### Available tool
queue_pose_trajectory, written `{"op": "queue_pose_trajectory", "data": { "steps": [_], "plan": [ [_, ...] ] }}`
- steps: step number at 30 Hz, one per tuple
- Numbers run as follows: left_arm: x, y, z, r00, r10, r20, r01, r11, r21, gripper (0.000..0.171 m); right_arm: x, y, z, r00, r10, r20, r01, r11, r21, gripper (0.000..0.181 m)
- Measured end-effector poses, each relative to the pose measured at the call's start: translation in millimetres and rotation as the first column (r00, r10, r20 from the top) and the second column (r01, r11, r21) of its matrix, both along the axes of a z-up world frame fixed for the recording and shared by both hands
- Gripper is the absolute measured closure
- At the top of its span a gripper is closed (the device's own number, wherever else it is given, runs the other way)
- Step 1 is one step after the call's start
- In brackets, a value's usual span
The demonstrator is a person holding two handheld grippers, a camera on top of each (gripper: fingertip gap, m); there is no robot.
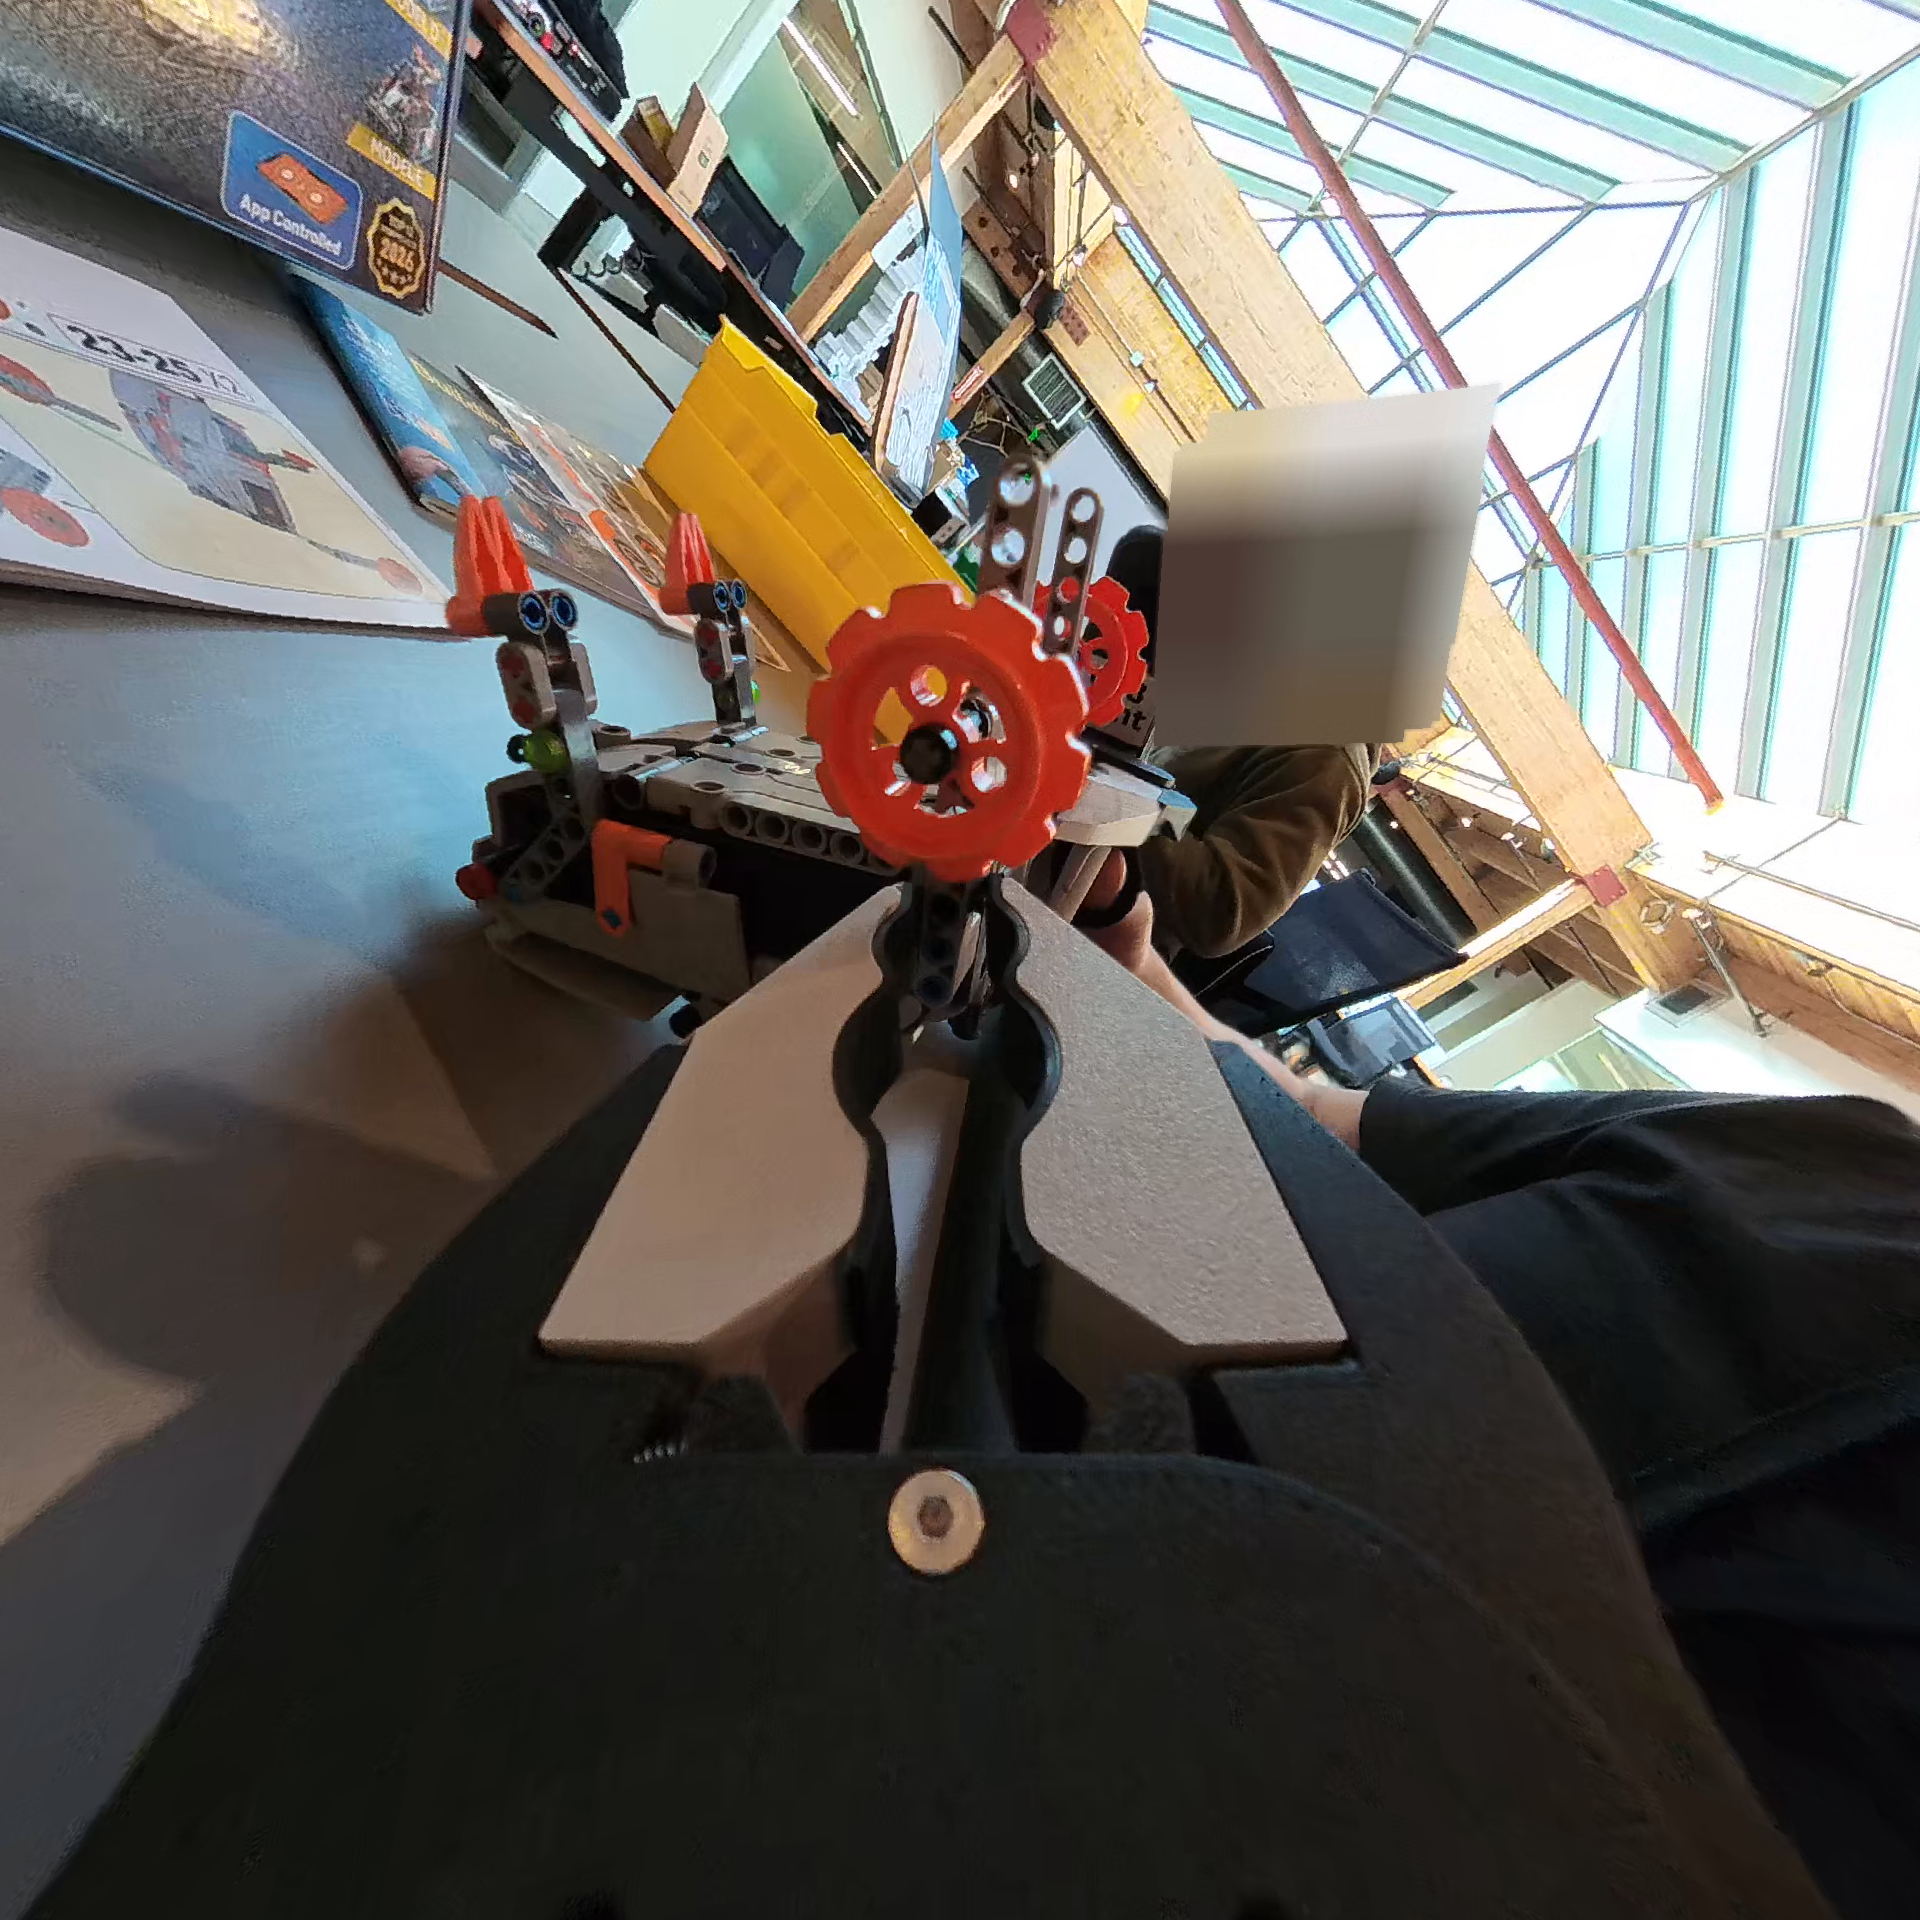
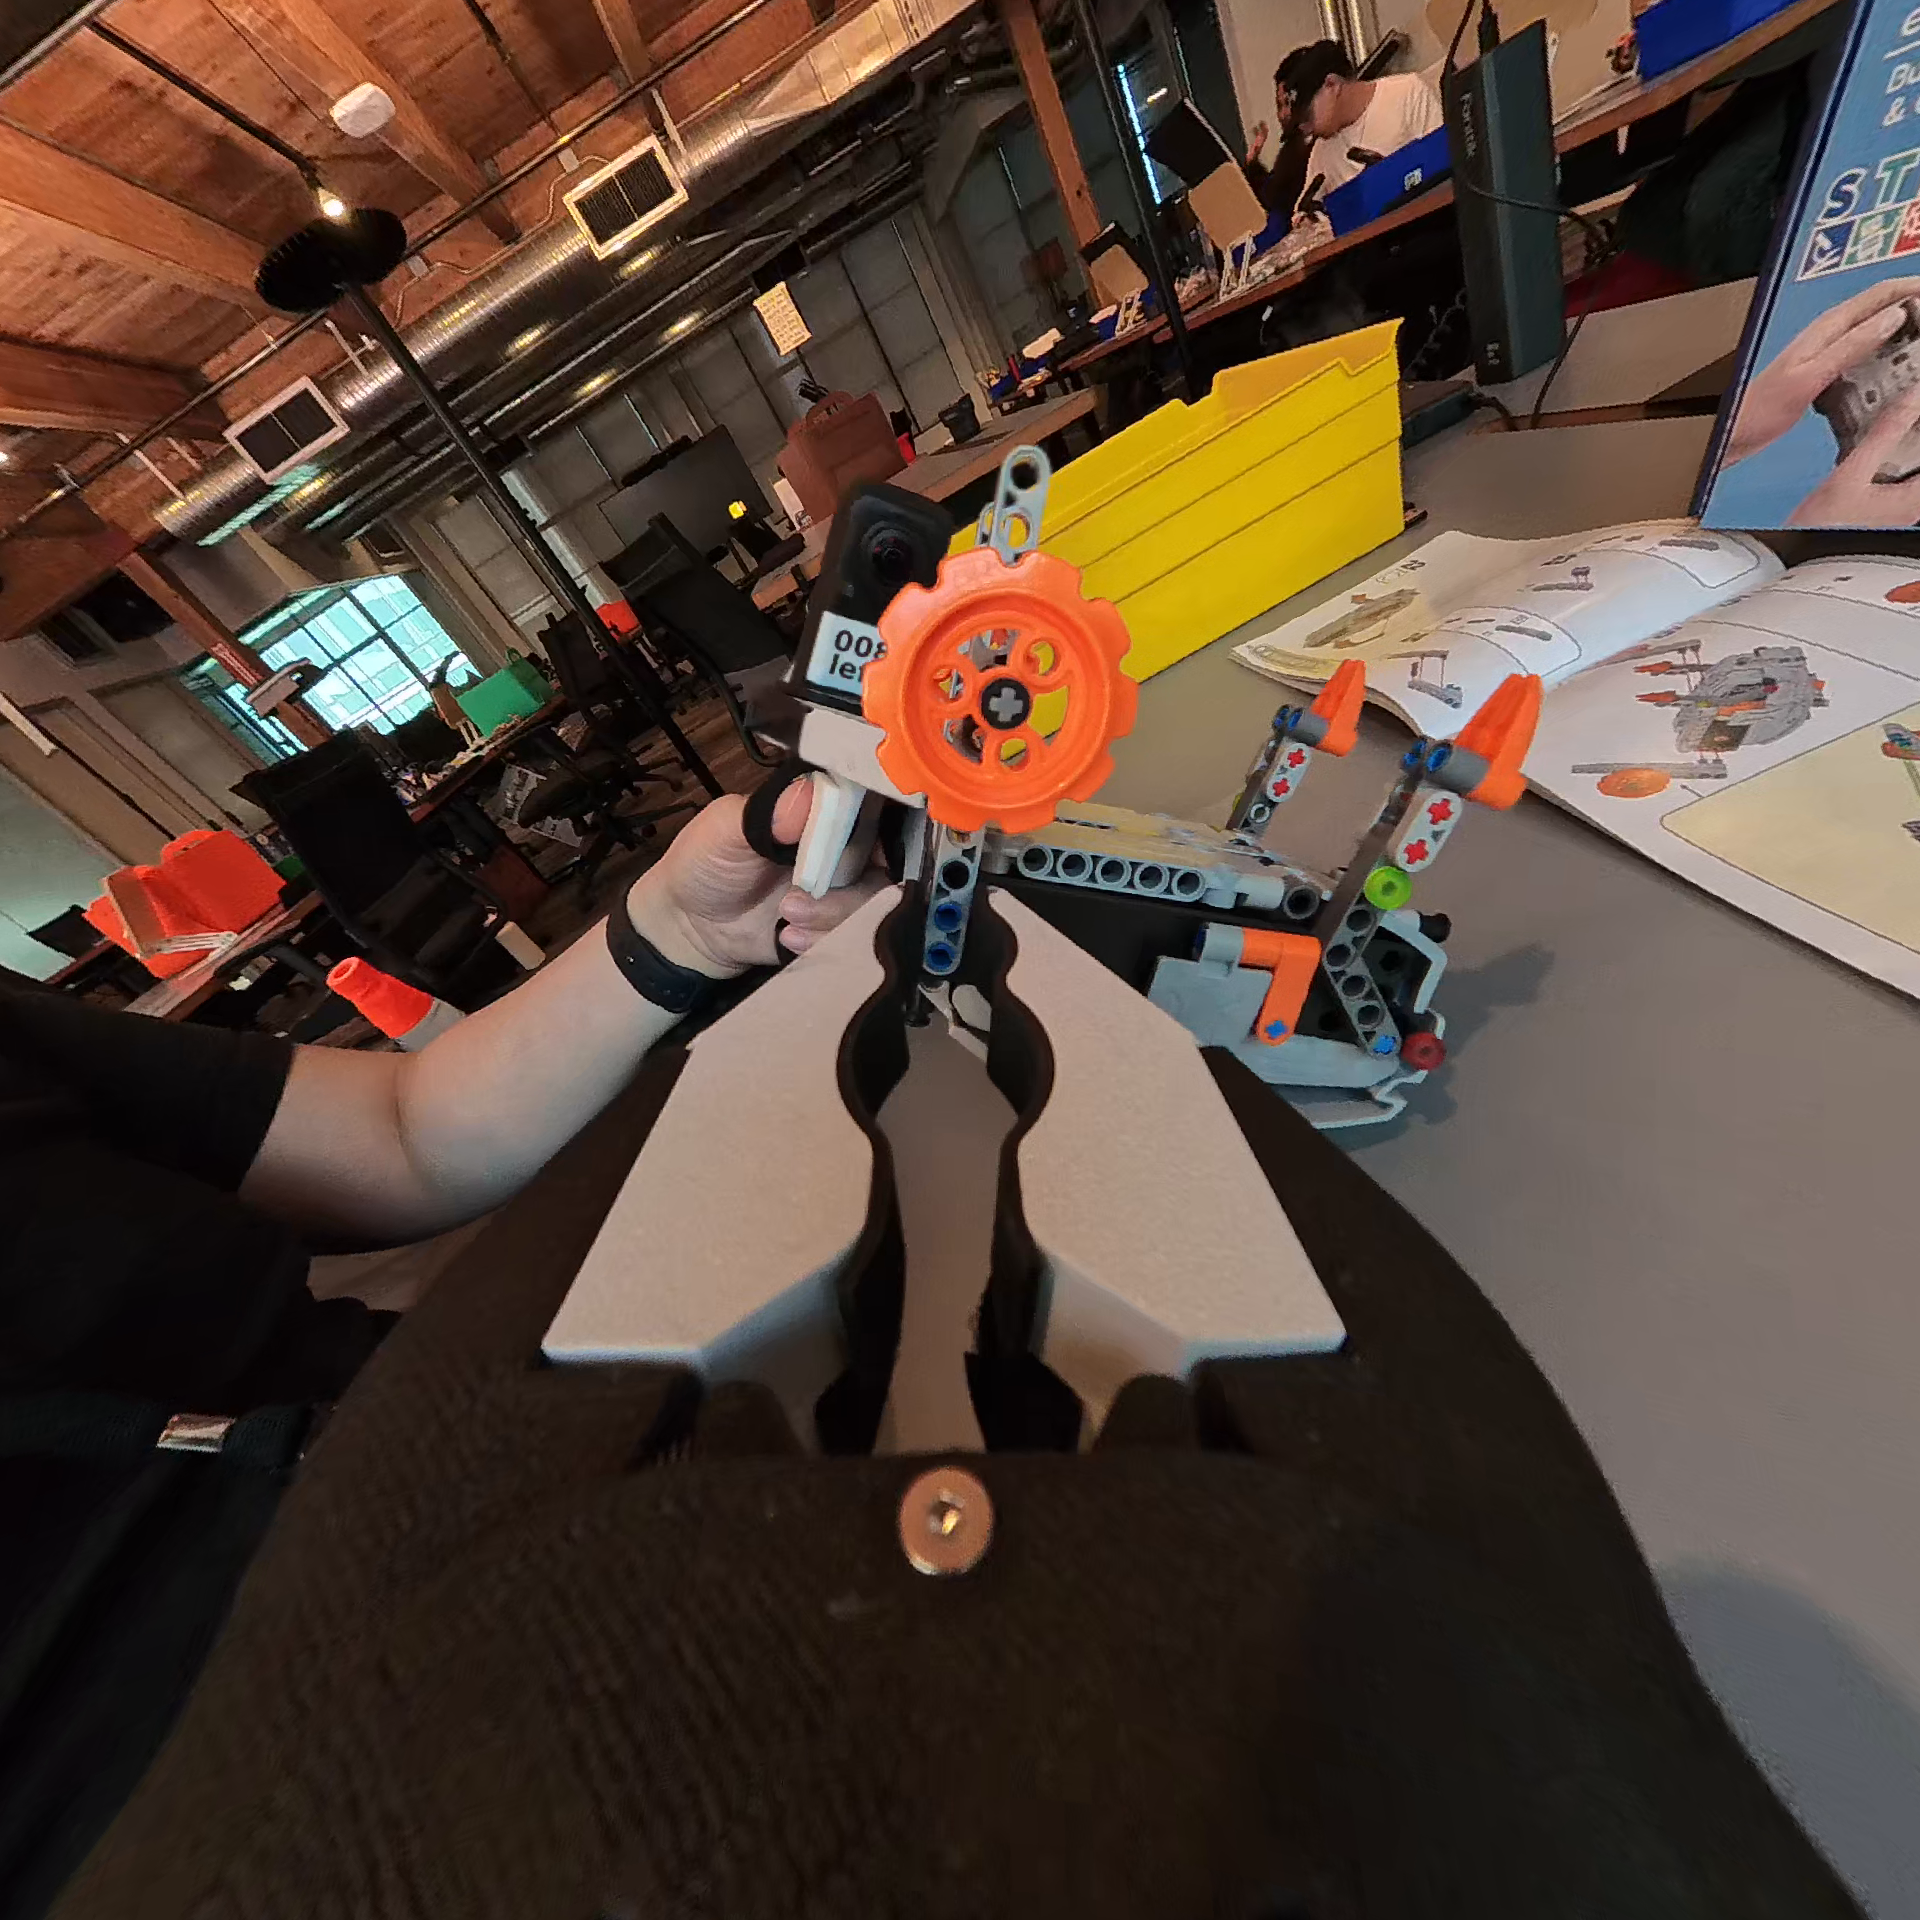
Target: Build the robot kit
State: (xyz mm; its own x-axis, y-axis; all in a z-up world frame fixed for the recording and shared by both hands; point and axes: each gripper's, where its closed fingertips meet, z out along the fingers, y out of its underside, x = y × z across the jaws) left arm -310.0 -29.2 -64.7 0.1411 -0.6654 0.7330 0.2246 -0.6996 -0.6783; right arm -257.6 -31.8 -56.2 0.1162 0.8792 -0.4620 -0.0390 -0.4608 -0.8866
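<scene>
The orange wheel (image 1: 945,727) sits up off the table on a dark grey beam (image 1: 940,935), and your left gripper (image 1: 943,909) is clamped on that beam just under the wheel, with the fingers pressed in on either side. A second orange wheel (image 1: 1107,644) shows right behind it. In the right wrist view that second wheel fills the front, on its own grey beam with blue pins (image 2: 954,904), and your right gripper (image 2: 951,930) is closed on this beam in the same way. The two wheels look like the ends of one small sub-assembly held between your grippers, though the link between them is hidden. If so, any twist of one wrist against the other would load the joints, so both grips are best held parallel and with even pressure. Each pinch sits on the beam and not on the wheel, which looks sound because it leaves the wheel free. Your hand (image 2: 717,894) on the left gripper's handle is close behind the part. Beyond it, the grey model with orange tips (image 2: 1299,935) rests on the table (image 2: 1662,1195) close by. An open instruction booklet (image 2: 1662,665), a yellow bin (image 2: 1247,488) and a printed box (image 1: 208,114) lie farther back.
</scene>
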Motion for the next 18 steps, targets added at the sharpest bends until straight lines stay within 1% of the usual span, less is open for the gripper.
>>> {"op": "queue_pose_trajectory", "data": {
  "steps": [3,5,7,10,14,18],
  "plan": [
    [4,-5,4,0.998,0.008,-0.06,-0.002,0.995,0.102,0.164,4,3,-4,1.0,0.009,0.0,-0.009,0.999,-0.044,0.174],
    [9,-11,8,0.995,0.011,-0.104,0.009,0.982,0.19,0.166,9,8,-10,1.0,0.008,0.011,-0.007,0.996,-0.093,0.173],
    [13,-13,7,0.986,0.037,-0.16,0.005,0.968,0.251,0.166,12,9,-12,1.0,0.02,-0.002,-0.02,0.99,-0.137,0.173],
    [14,-14,5,0.981,0.051,-0.189,0.002,0.963,0.271,0.166,12,9,-18,0.998,0.058,-0.016,-0.06,0.978,-0.199,0.173],
    [16,-16,4,0.976,0.057,-0.209,0.006,0.958,0.285,0.166,12,10,-21,0.993,0.094,-0.069,-0.111,0.947,-0.3,0.173],
    [17,-17,4,0.976,0.049,-0.212,0.013,0.959,0.282,0.165,13,10,-20,0.994,0.09,-0.063,-0.104,0.957,-0.269,0.173]
  ]
}}
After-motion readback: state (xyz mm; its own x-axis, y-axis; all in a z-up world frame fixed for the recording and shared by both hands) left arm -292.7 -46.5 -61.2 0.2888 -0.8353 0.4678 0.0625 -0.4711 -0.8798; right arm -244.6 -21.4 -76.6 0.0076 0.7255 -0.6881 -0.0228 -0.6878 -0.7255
